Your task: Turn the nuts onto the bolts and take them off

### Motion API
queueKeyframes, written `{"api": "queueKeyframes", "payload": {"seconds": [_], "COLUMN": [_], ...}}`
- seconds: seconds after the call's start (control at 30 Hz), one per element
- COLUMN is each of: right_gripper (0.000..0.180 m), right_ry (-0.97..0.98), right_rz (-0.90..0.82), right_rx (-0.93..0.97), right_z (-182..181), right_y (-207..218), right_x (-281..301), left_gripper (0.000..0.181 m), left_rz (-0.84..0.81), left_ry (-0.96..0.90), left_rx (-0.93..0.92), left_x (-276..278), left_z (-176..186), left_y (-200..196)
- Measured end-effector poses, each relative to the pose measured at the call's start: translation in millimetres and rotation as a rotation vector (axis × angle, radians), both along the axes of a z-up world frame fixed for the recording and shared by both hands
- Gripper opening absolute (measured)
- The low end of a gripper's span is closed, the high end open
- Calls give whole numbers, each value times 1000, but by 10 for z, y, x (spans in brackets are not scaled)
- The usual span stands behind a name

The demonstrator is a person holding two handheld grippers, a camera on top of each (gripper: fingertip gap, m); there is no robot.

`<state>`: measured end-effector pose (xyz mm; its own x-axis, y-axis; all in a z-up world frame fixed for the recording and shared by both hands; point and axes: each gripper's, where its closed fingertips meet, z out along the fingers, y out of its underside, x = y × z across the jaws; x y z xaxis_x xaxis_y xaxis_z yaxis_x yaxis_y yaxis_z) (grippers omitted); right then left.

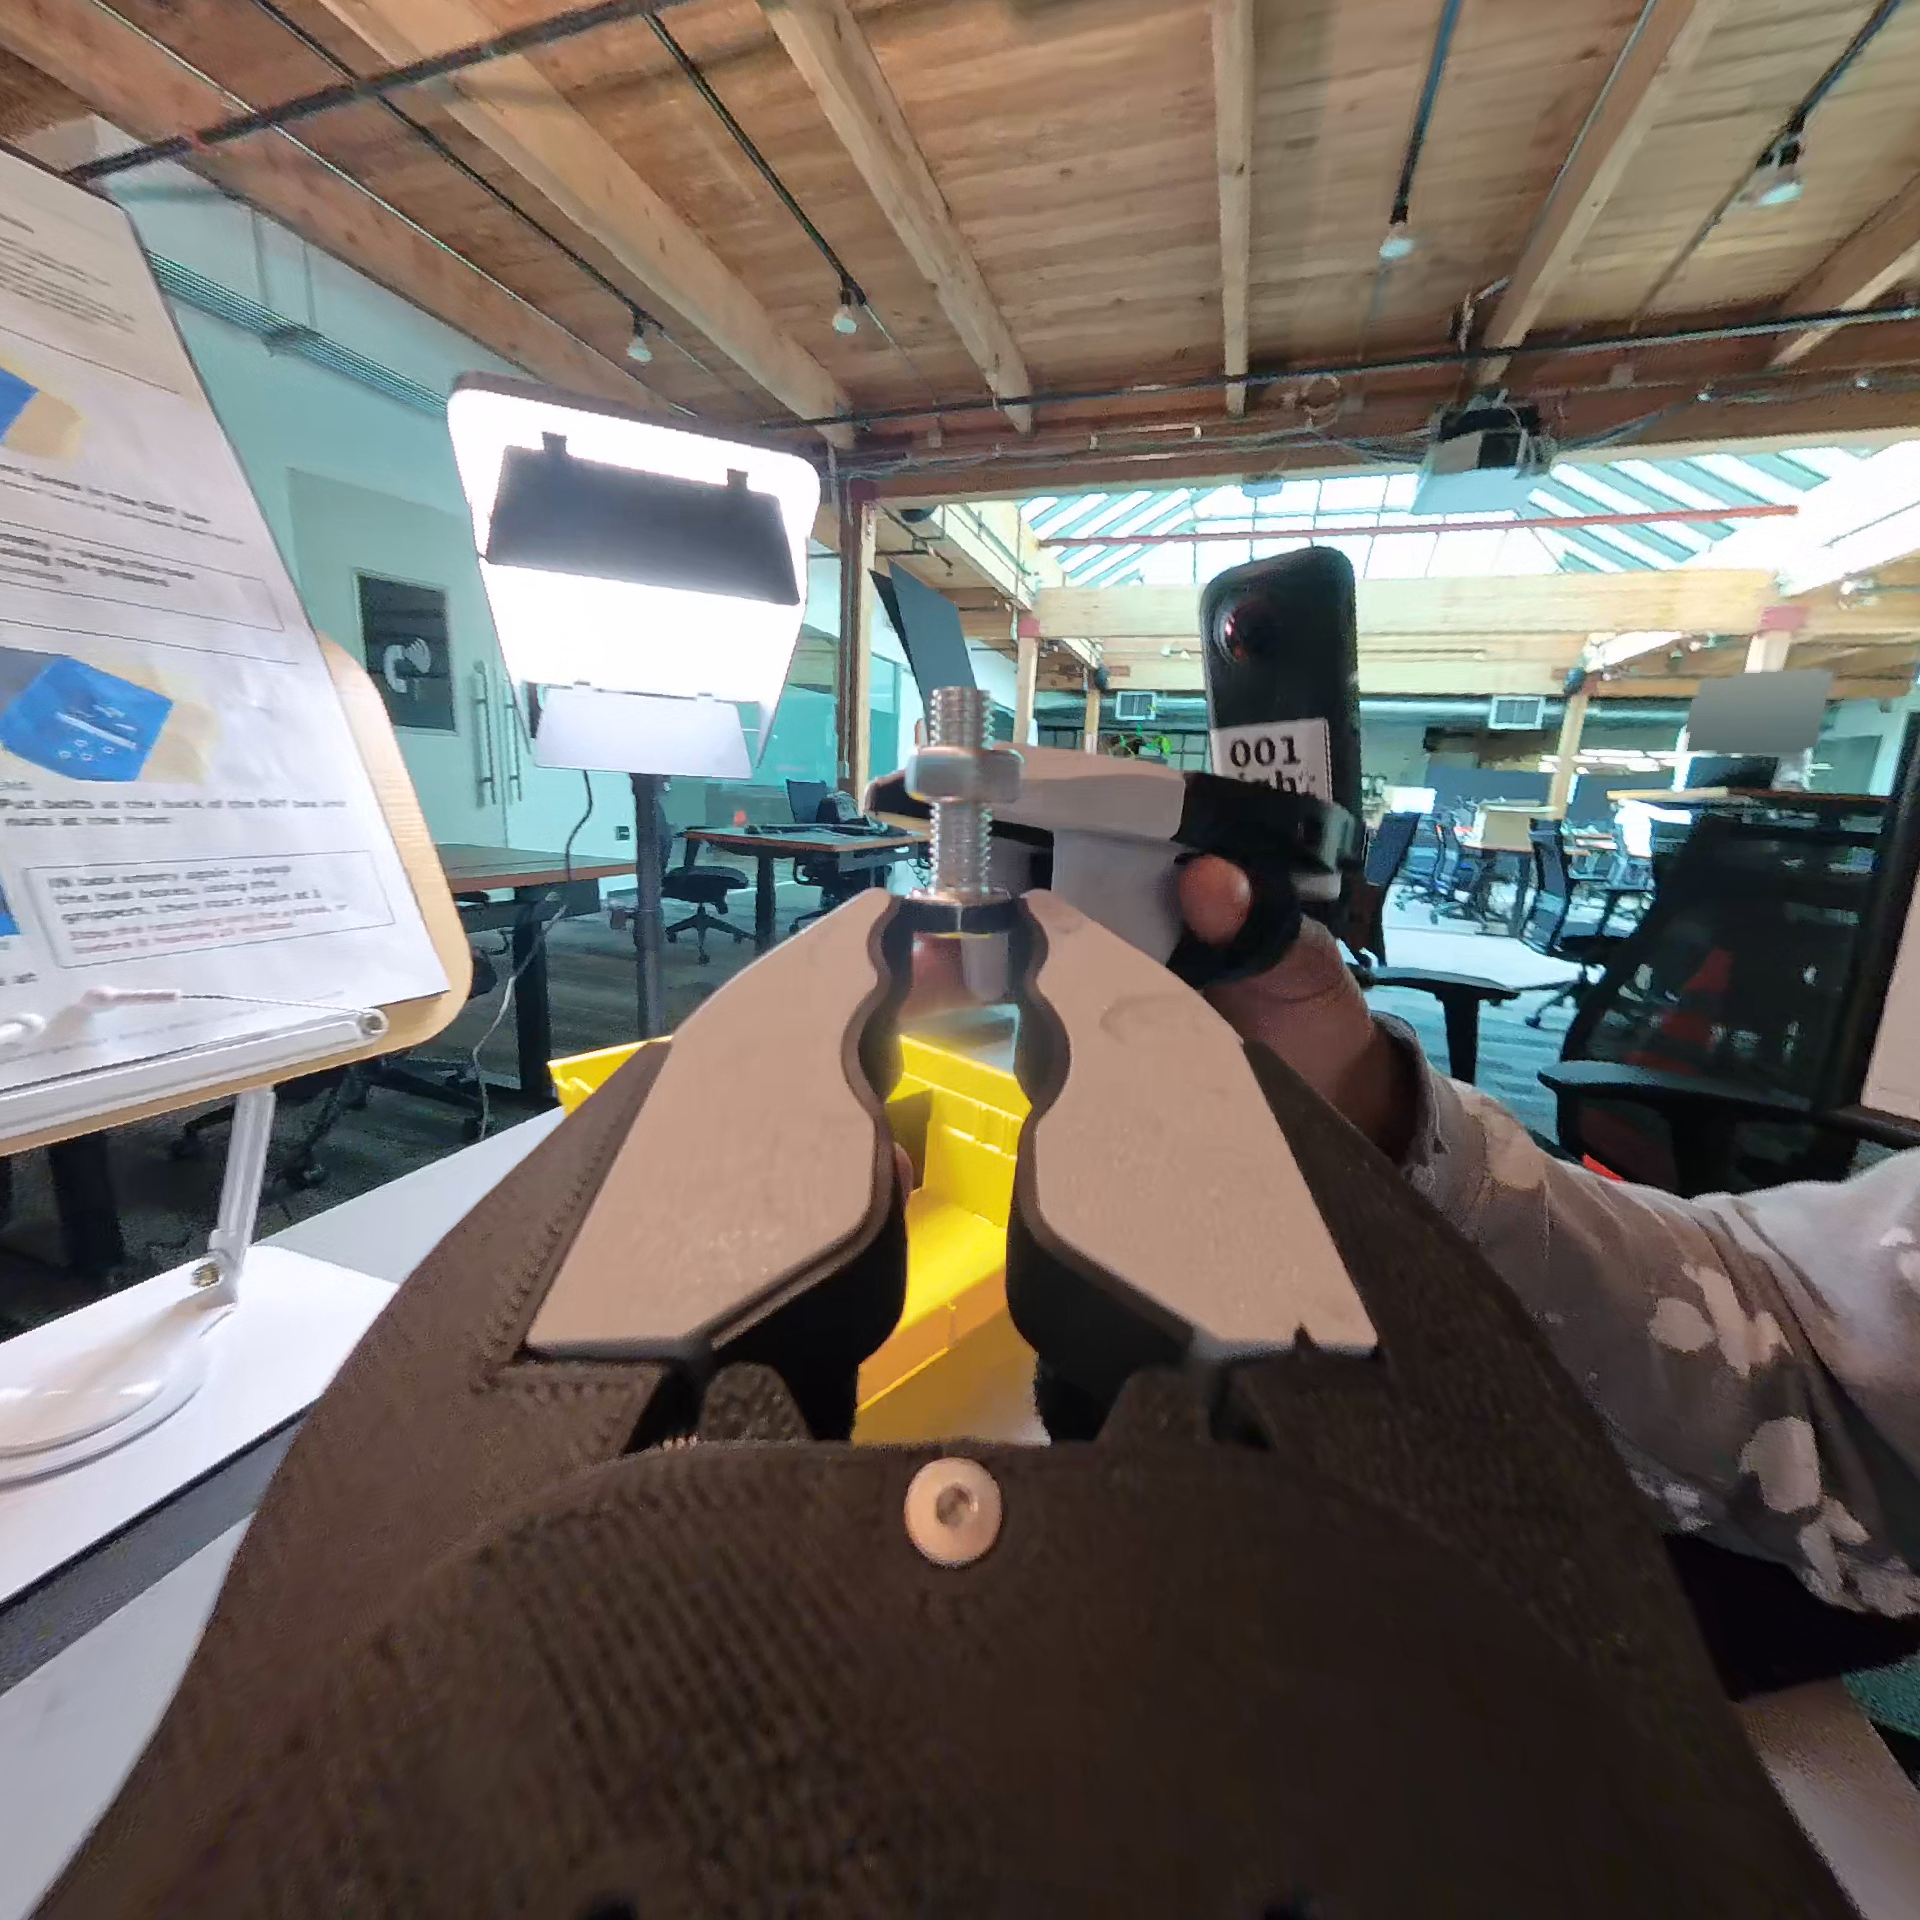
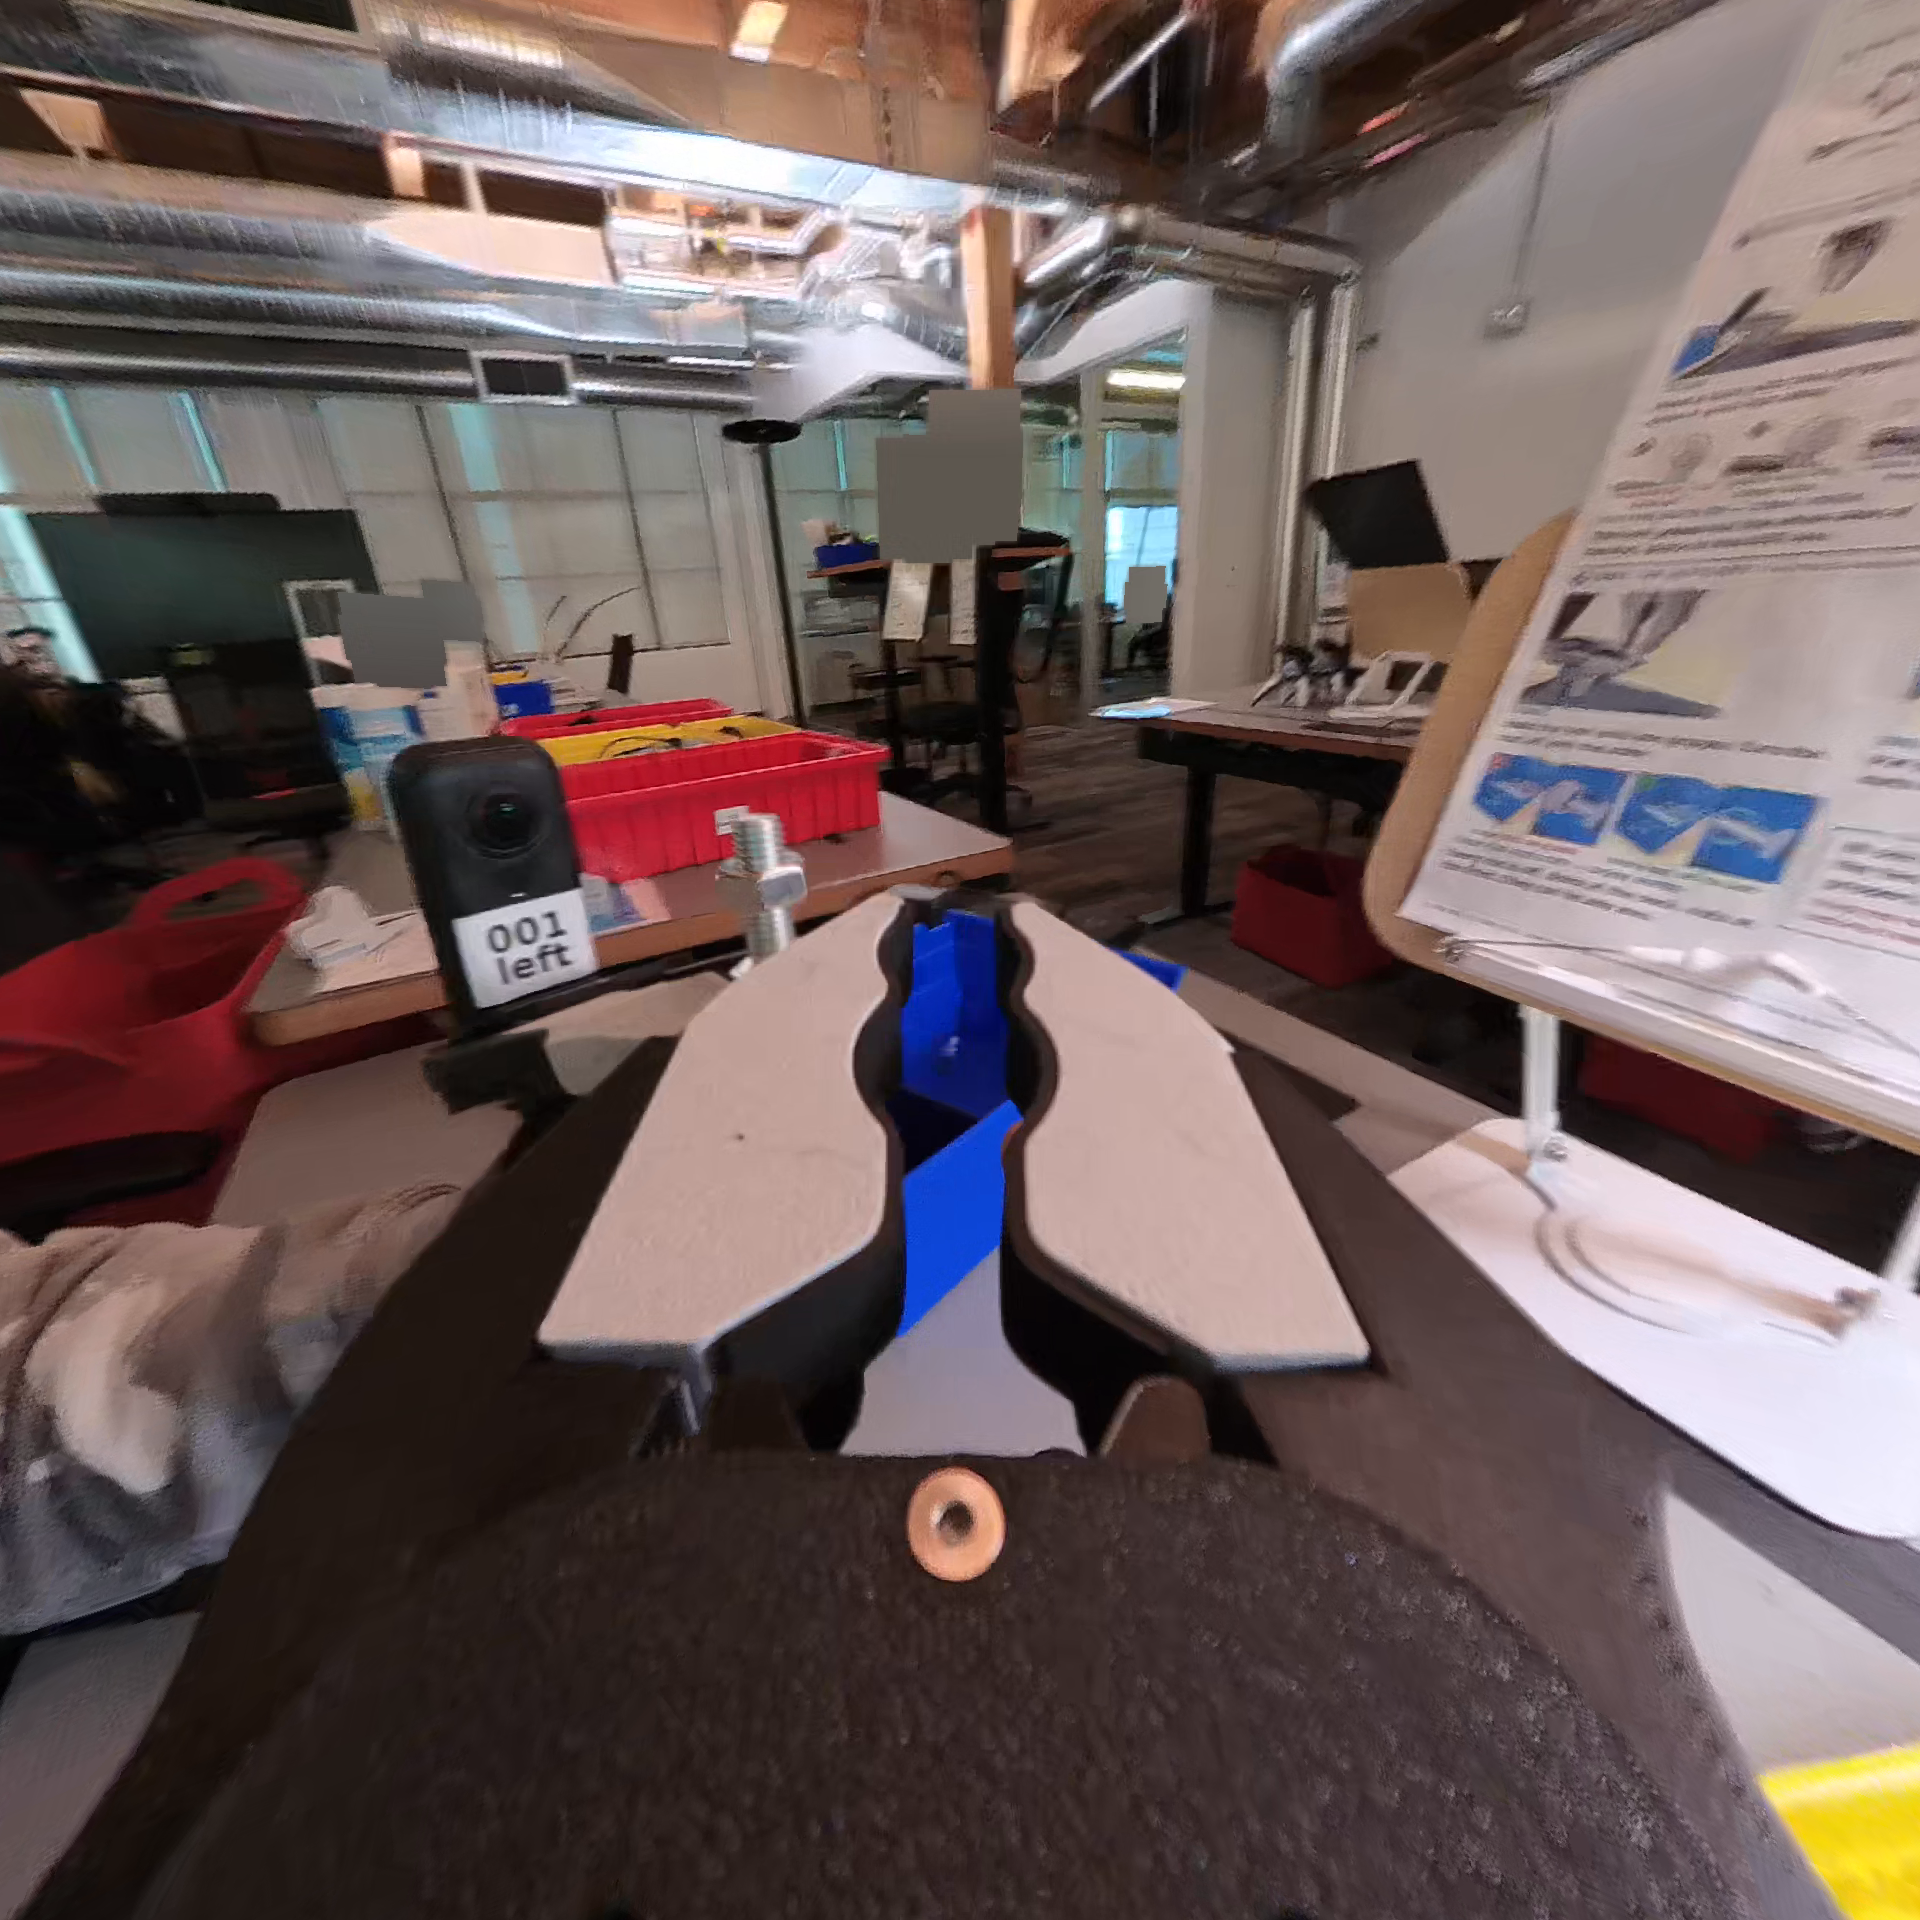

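A silver bolt (image 1: 958, 844) stands upright, thread end up. My left gripper (image 1: 954, 920) is shut on its head. A hex nut (image 1: 961, 774) sits partway down the thread. My right gripper (image 1: 1039, 790) reaches in from the right, level with the nut and just behind the bolt. In the right wrist view the bolt (image 2: 767, 930) and nut (image 2: 764, 883) stand just left of my right gripper (image 2: 953, 904), outside its jaws. Those jaws stand a narrow gap apart with nothing clearly between them. That view is blurred.
A yellow bin (image 1: 956, 1143) lies below the left gripper and a blue bin (image 2: 956, 1039) below the right. An instruction sheet on a stand (image 1: 156, 675) is at the table's side. A studio light (image 1: 634, 582) stands behind. A gloved hand and sleeve (image 1: 1288, 997) hold the right gripper. Both grippers' tips are close together, under 4 cm apart.
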<state>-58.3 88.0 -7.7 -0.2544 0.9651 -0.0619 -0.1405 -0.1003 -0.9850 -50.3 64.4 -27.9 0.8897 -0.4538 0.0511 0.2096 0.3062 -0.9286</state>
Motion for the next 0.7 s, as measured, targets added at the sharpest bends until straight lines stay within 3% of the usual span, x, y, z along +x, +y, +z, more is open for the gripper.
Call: {"api": "queueKeyframes", "payload": {"seconds": [0.27, 0.33, 0.4, 0.43, 0.7], "right_gripper": [38, 37, 16, 15, 39], "right_ry": [8, -5, -2, 1, 5], "right_rz": [81, 61, -4, -30, 61], "right_rx": [25, 20, -30, -38, -9], "right_z": [18, -12, -6, -5, -3], "right_y": [-261, -221, -43, 36, -245], "right_x": [3, -25, -29, -24, -38], "left_gripper": [19, 19, 19, 19, 19], "left_rz": [46, 56, 62, 69, 106], "left_ry": [5, 7, -1, -6, 2], "left_rx": [-17, -3, 22, 29, 1], "left_x": [1, 9, -15, -30, -35], "left_z": [-51, -37, -1, 20, -33], "left_y": [51, 42, 9, -4, 49]}}
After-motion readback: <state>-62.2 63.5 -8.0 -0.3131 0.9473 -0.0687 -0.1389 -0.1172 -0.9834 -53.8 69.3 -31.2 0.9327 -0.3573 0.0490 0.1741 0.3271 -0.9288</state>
